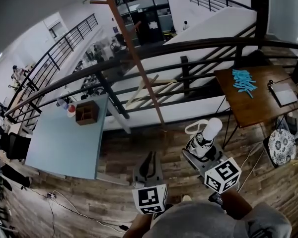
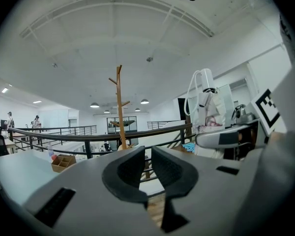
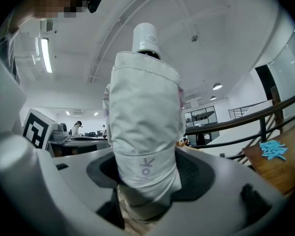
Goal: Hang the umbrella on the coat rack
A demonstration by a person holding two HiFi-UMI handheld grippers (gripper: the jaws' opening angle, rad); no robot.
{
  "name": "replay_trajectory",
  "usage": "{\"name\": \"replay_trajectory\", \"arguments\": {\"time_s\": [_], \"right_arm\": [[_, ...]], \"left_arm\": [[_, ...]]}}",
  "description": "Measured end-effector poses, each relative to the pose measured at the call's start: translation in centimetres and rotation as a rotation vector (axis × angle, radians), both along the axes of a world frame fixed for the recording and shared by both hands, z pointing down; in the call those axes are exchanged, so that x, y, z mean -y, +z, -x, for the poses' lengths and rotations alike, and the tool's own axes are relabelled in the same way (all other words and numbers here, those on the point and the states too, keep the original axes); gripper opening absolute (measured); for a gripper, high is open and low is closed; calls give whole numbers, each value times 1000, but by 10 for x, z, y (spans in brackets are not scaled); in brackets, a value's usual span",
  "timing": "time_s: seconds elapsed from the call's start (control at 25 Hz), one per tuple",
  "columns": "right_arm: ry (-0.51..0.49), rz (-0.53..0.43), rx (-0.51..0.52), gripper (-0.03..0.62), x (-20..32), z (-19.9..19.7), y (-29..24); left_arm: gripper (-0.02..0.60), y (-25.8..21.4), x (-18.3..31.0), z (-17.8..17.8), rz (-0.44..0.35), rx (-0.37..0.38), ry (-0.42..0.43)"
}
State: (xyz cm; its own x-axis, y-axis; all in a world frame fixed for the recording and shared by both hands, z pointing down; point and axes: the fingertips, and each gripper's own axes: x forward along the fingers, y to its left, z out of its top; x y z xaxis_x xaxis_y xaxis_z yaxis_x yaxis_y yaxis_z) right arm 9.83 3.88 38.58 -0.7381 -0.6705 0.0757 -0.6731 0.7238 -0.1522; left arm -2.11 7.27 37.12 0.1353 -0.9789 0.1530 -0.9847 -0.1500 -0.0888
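At the lower right of centre in the head view, the right gripper point(image 1: 200, 147) is clamping the folded white umbrella point(image 1: 209, 132) upright. The left gripper point(image 1: 149, 160) beside it is holding nothing, jaws almost together. The wooden coat rack point(image 1: 134, 54) is standing at upper centre.

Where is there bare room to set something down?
Most of the light blue table, up to the wooden organizer and bottles crowding its far corner. On the brown table, the near part, this side of the blue pieces and clipboard.
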Motion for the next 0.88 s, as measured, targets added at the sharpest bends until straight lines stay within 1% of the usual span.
{"name": "replay_trajectory", "arguments": {"time_s": [0.28, 0.44, 0.72, 0.88], "right_arm": [[-19, -4, 11, 281, 1, -4, 0], [-13, 1, 16, 281, 1, -8, 0], [3, -16, -12, 281, -1, -13, 0], [3, -14, -14, 281, 2, -8, 0]], "left_arm": [[49, -2, 1, -11, -1, 18, 6], [49, -1, -1, -14, 0, 21, 7], [49, 0, 0, -24, -1, 20, 32], [48, 1, 3, -20, -4, 17, 37]]}}
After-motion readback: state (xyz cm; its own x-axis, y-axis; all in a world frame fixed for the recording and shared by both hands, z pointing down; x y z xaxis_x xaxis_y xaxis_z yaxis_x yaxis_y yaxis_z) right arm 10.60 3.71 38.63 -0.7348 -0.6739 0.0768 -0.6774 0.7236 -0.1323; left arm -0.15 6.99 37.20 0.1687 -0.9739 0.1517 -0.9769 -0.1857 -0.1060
